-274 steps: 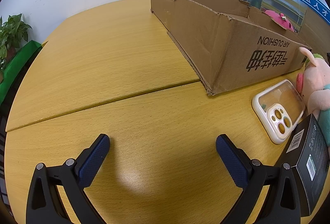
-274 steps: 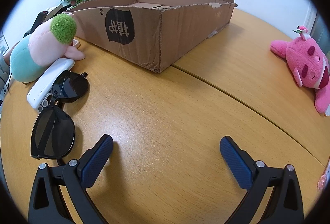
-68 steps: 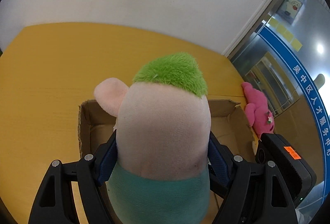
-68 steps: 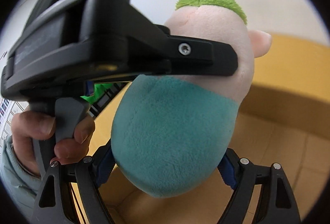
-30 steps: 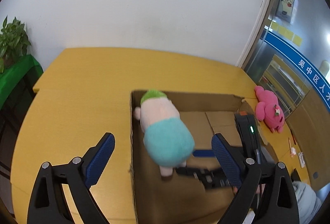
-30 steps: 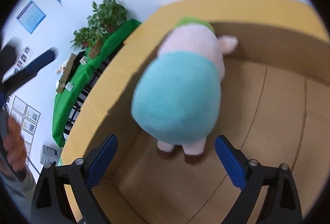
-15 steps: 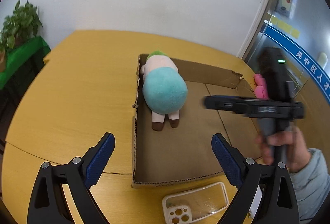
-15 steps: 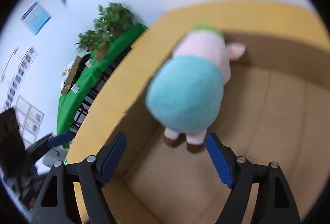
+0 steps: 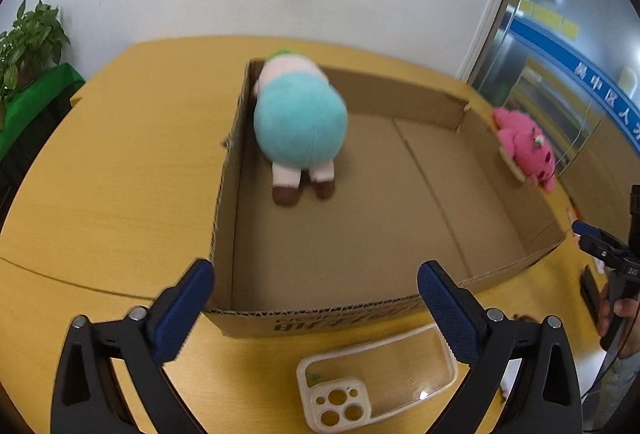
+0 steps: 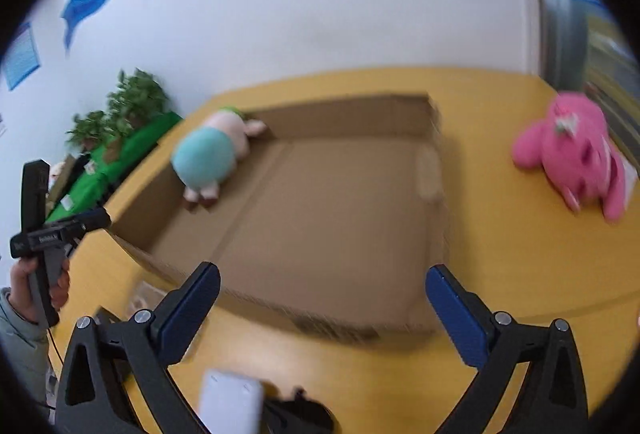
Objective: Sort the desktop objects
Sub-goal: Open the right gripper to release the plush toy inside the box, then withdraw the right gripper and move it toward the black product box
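Observation:
A plush pig (image 9: 300, 122) with a teal body and green hair lies in the far left corner of the open cardboard box (image 9: 224, 194); the right wrist view shows the pig (image 10: 208, 154) in the box (image 10: 434, 194) too. My left gripper (image 9: 316, 290) hangs open and empty over the box's near wall. My right gripper (image 10: 322, 294) has its jaws opening wide, nothing between them, above the box's near edge. A clear phone case (image 9: 376, 378) lies on the table just in front of the box. A pink plush (image 10: 576, 154) lies right of the box.
The yellow wooden table (image 9: 120, 162) has a seam across it. A white object (image 10: 230, 406) and something dark (image 10: 296, 414) lie at the bottom of the right wrist view. Potted plants (image 10: 120, 118) stand at the left beyond the table. A hand (image 10: 36, 286) holds the other gripper's handle.
Both grippers have pulled back from the plush pig, which stays in the box corner. The right gripper swung right and opened wider; the pink plush came into its view.

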